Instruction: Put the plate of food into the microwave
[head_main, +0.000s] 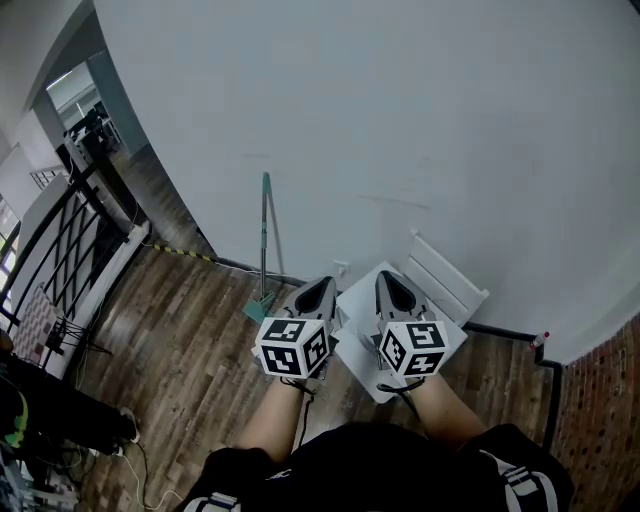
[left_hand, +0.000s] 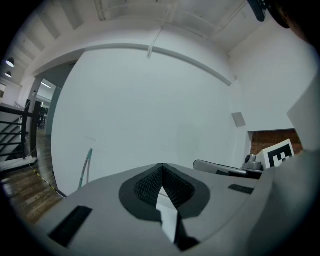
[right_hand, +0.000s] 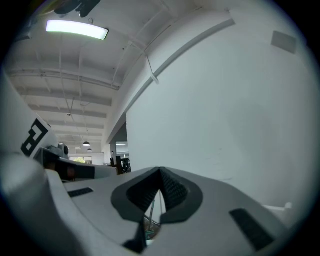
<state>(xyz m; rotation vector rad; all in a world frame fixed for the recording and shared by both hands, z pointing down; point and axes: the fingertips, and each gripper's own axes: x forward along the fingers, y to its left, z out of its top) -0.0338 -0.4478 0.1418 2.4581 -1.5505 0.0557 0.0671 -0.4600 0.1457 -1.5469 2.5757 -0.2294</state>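
No plate of food and no microwave shows in any view. My left gripper (head_main: 322, 286) and right gripper (head_main: 390, 281) are held side by side in front of the person, both pointing at a bare white wall (head_main: 400, 130). The left gripper's jaws (left_hand: 161, 166) meet at their tips with nothing between them. The right gripper's jaws (right_hand: 160, 171) also meet at the tips and hold nothing. Below the right gripper a white boxy piece (head_main: 445, 290) stands against the wall; what it is I cannot tell.
A teal-handled broom (head_main: 264, 250) leans on the wall to the left of the grippers. A black railing (head_main: 60, 250) runs at far left over the wooden floor (head_main: 180, 340). A dark pipe (head_main: 510, 330) follows the wall's foot toward a brick wall (head_main: 600, 400).
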